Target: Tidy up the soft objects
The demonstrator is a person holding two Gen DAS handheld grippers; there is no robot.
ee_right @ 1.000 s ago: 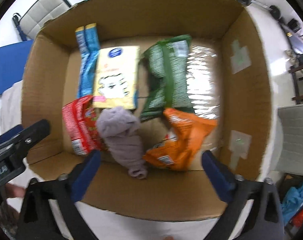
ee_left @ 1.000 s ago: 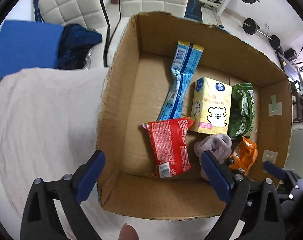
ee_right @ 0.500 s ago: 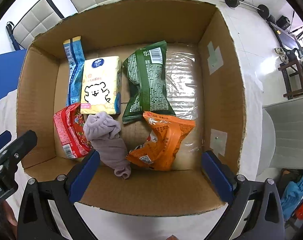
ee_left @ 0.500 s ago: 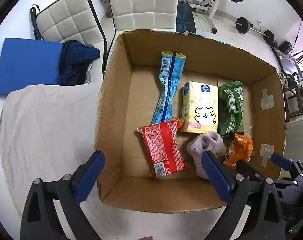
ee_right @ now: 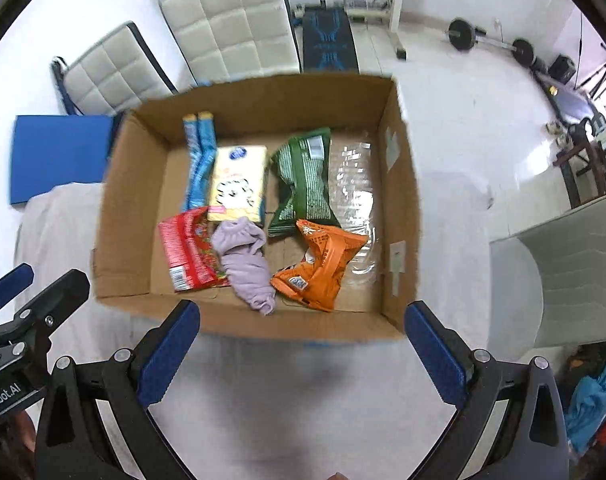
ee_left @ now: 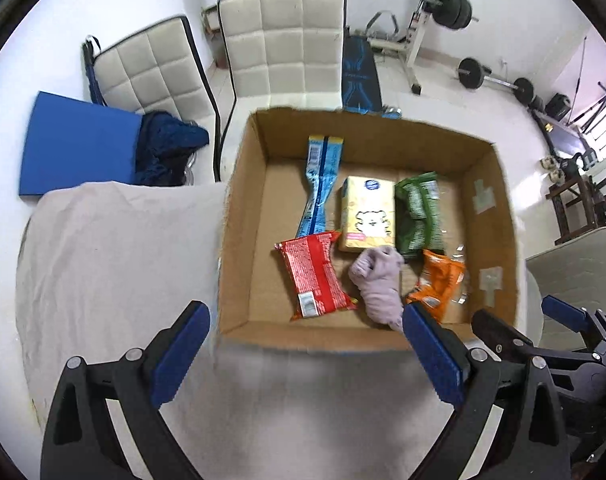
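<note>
1. Both claws empty, jaws spread wide: left claw (ee_left: 303,356) and right claw (ee_right: 303,352) hang above the near rim of the cardboard box (ee_right: 135,208), outside it, over the cloth-covered desk (ee_left: 103,264).
2. Task's things all lie inside the box: blue packet (ee_right: 199,160) at far left, yellow tissue pack (ee_right: 239,184) beside it, green bag (ee_right: 303,184), clear plastic wrapper (ee_right: 355,192) along the right wall, red packet (ee_right: 187,252) near left, orange bag (ee_right: 323,264) near right.
3. Lilac sock (ee_right: 247,260) lies between the red packet and the orange bag; its upper end touches the tissue pack's lower edge, its lower end reaches near the front wall.
4. Judgement: nothing loose shows on the cloth, so the sorting looks nearly or wholly done. Step in hand appears to be a check of the load, or a tidy-up.
5. If tidying: the sock is the piece out of line. Take it at the bunched upper end with the right claw, coming straight down between the two bags.
6. Close gently; knit will compress and may drag the red packet's edge.
7. Risk: the crinkly bags slide if nudged. Keep the left claw clear of the front wall.
</note>
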